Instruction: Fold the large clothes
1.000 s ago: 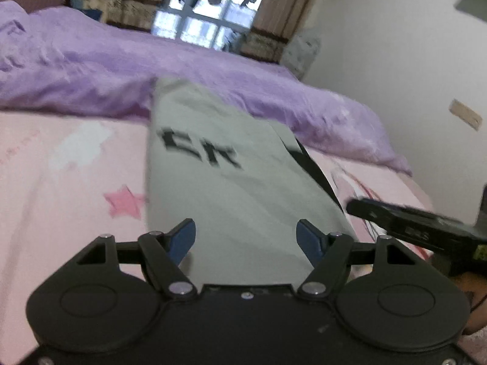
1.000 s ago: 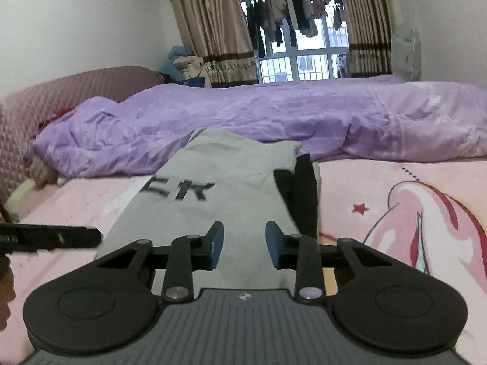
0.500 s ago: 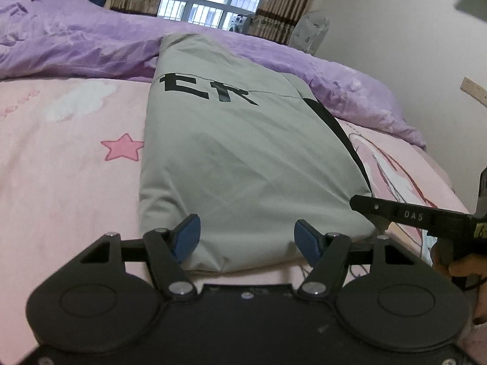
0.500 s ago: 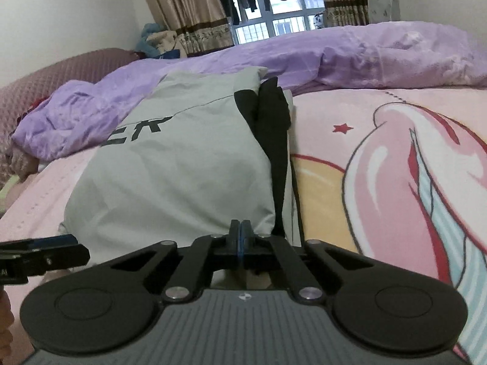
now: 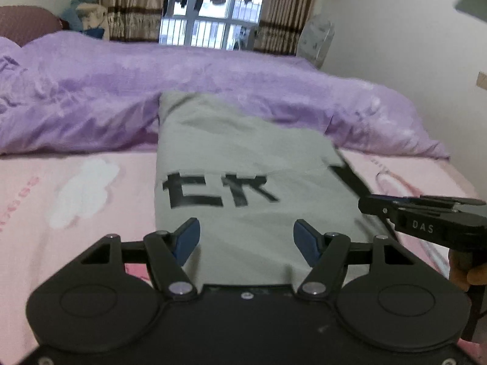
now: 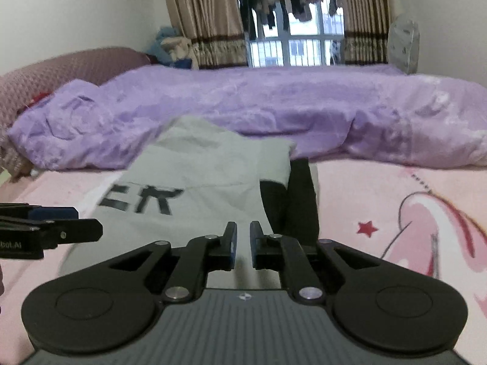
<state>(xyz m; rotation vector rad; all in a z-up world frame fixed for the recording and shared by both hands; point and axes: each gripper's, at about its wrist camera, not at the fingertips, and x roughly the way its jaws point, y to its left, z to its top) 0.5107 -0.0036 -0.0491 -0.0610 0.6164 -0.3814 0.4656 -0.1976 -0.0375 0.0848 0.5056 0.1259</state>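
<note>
A grey garment [image 5: 243,164] with black letters lies folded into a long strip on the pink bed sheet [image 5: 76,188]. It also shows in the right wrist view [image 6: 194,188], with a black sleeve part [image 6: 292,200] along its right side. My left gripper [image 5: 246,237] is open and empty over the strip's near end. My right gripper [image 6: 243,243] is open by a narrow gap and empty, above the near right part of the strip. Each gripper shows in the other's view, the right one [image 5: 426,219] and the left one [image 6: 45,231].
A rumpled purple duvet [image 6: 274,115] lies across the bed behind the garment. A maroon headboard [image 6: 61,70] is at the left. Curtains and a window with hanging laundry [image 6: 292,30] are at the back. A white wall [image 5: 411,45] is on the right.
My right gripper was shut at the garment's near edge and now stands slightly open. Both grippers have lifted and pulled back from the near edge. The garment lies as before.
</note>
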